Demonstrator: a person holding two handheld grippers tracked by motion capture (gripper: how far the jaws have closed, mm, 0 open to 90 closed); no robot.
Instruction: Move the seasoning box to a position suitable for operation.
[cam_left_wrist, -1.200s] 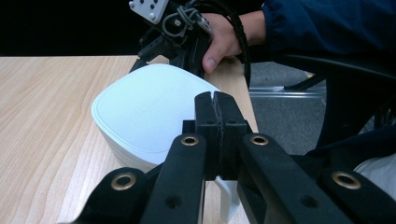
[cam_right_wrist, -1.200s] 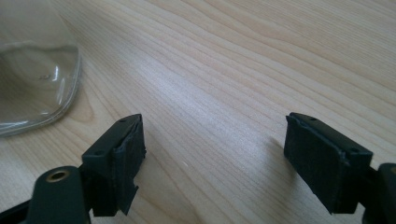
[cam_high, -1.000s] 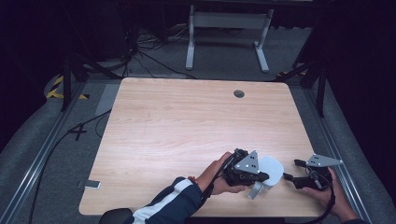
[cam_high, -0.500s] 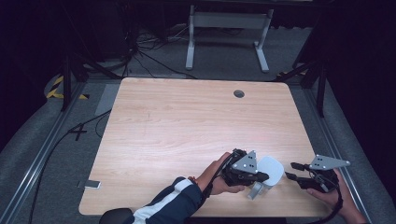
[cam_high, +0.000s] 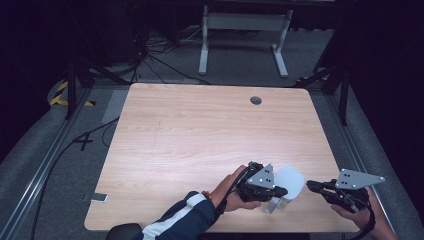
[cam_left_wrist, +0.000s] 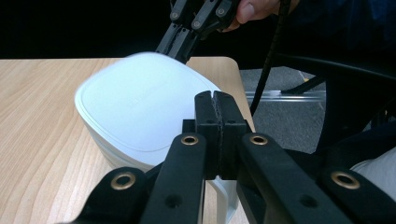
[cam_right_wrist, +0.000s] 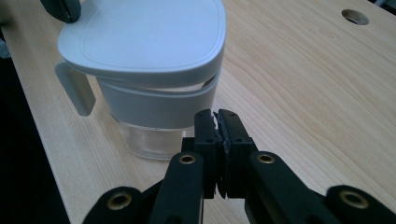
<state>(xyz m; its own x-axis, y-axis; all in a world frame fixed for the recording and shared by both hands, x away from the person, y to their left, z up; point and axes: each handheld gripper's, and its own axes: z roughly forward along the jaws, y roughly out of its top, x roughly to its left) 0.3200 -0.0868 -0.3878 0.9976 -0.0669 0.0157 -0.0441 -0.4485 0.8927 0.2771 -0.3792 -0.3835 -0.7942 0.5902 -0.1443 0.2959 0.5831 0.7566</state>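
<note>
Bright, evenly lit tabletop (cam_high: 200, 140) amid dark surroundings; soft close-up blur.

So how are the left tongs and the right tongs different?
The left tongs point right, the right tongs point left. The left tongs reach the white jug's edge; the right tongs sit apart from it, near the table's right edge. Both are shut.

From above we look forward and down over the whole table (cam_high: 200, 145). Our two gripper cameras sit close and low, facing the same white jug (cam_left_wrist: 140, 109) from opposite sides.
</note>
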